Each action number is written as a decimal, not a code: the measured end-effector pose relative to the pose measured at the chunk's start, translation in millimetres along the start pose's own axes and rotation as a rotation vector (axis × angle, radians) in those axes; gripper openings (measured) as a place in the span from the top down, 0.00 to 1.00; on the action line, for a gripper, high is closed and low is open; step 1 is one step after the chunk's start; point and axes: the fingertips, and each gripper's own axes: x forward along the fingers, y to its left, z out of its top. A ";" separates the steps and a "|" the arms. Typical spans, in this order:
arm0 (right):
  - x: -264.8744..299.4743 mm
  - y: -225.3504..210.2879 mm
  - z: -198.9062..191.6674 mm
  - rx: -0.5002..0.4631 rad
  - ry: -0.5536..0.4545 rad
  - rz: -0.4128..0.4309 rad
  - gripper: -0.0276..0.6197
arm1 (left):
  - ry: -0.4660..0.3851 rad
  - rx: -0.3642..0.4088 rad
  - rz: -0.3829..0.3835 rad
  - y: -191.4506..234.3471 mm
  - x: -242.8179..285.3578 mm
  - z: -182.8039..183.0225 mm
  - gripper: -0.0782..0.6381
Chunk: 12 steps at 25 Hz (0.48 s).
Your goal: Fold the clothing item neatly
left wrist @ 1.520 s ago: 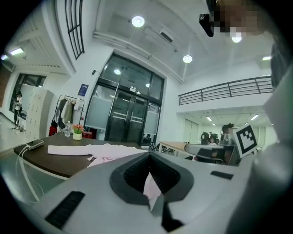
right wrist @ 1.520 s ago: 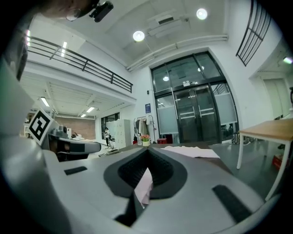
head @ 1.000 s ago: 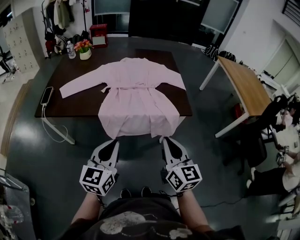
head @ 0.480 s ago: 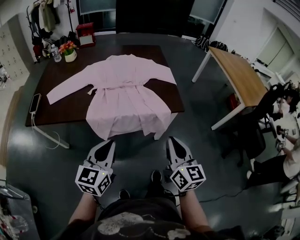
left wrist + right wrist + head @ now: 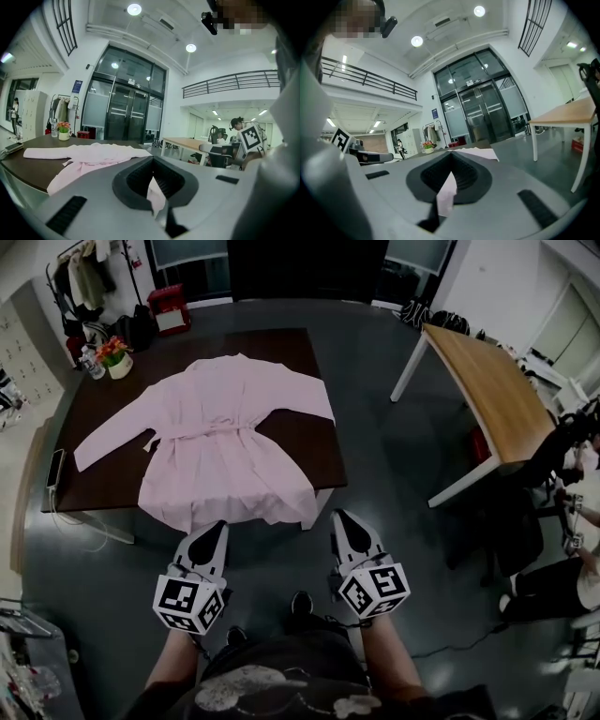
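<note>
Closer now, soft pink robe (image 5: 230, 439) lies flat on dark table (image 5: 302, 351) ahead; my left gripper (image 5: 214, 527), right gripper (image 5: 339, 517) both pinched together.

The left hand-held gripper (image 5: 154, 197) is blocking the near hem of the pink robe (image 5: 93, 153) in its own view. A pale sliver is sitting in each closed jaw slot, too blurred to identify. Far right of the right hand-held gripper (image 5: 342, 519), a seated person (image 5: 548, 589) is being cut off by the frame edge.
</note>
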 end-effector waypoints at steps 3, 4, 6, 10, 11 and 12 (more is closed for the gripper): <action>13.2 -34.2 5.1 0.014 0.009 0.012 0.97 | 0.003 -0.005 0.032 -12.7 26.1 4.6 0.88; 17.5 -42.8 7.8 0.027 0.004 0.019 0.97 | 0.006 -0.012 0.047 -14.6 32.6 4.3 0.88; 25.7 -55.8 13.8 0.052 -0.006 0.044 0.97 | 0.019 -0.031 0.081 -17.3 42.7 -0.9 0.88; 41.2 -71.8 14.3 0.037 0.002 0.063 0.97 | 0.064 -0.037 0.120 -21.2 56.6 -12.9 0.88; 45.1 -75.1 11.9 0.042 0.007 0.061 0.97 | 0.072 -0.031 0.123 -20.6 61.5 -13.1 0.88; 49.4 -78.6 9.2 0.056 0.012 0.058 0.97 | 0.078 -0.027 0.124 -19.4 67.6 -12.6 0.88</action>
